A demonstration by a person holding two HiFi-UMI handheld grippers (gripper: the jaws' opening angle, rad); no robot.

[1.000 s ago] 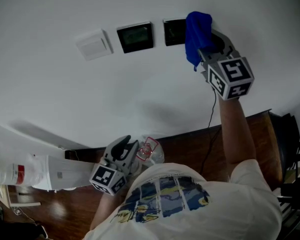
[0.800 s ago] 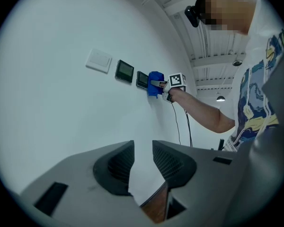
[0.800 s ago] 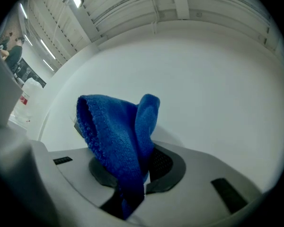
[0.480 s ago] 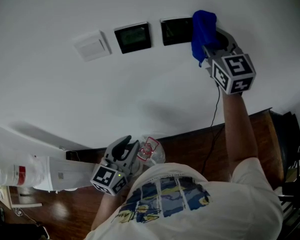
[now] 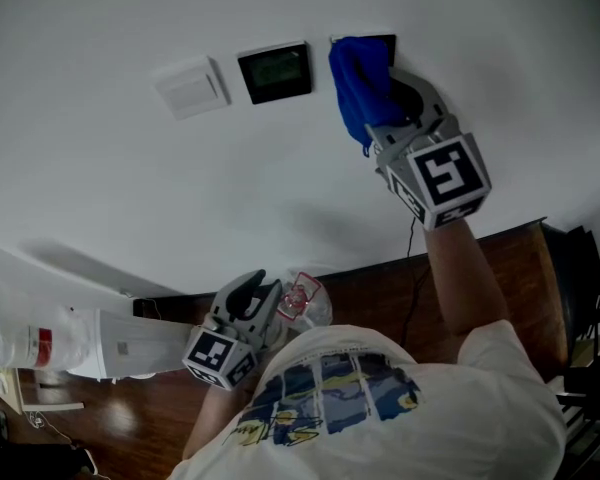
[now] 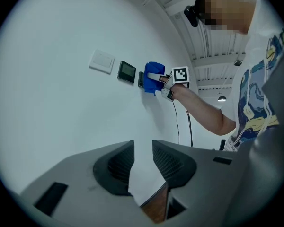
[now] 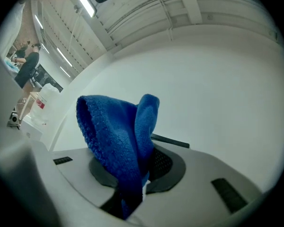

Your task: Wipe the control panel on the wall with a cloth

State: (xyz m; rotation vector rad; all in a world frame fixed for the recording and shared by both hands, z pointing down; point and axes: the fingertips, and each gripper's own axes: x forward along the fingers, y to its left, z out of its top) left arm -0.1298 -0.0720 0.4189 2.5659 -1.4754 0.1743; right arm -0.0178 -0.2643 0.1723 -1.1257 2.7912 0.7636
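Note:
On the white wall hang a white switch plate (image 5: 190, 88), a black control panel (image 5: 275, 71) and a second black panel (image 5: 384, 43) to its right. A blue cloth (image 5: 358, 83) covers most of that second panel and presses against it. My right gripper (image 5: 372, 96) is shut on the cloth, whose folds (image 7: 116, 136) bulge up out of the jaws. The left gripper view shows the same cloth (image 6: 154, 77) against the wall. My left gripper (image 5: 248, 293) hangs low by the person's torso, its jaws (image 6: 143, 148) a little apart with nothing between them.
A black cable (image 5: 418, 233) runs down the wall below the right arm. Below lie a dark wooden surface (image 5: 380, 293) and a white unit with a red label (image 5: 80, 343) at the left. A crumpled plastic wrapper (image 5: 302, 298) sits beside the left gripper. Dark furniture (image 5: 585, 278) stands at the right.
The right gripper has carried the blue cloth leftward and slightly down across the right-hand panel, which is now mostly covered. The left gripper has stayed put.

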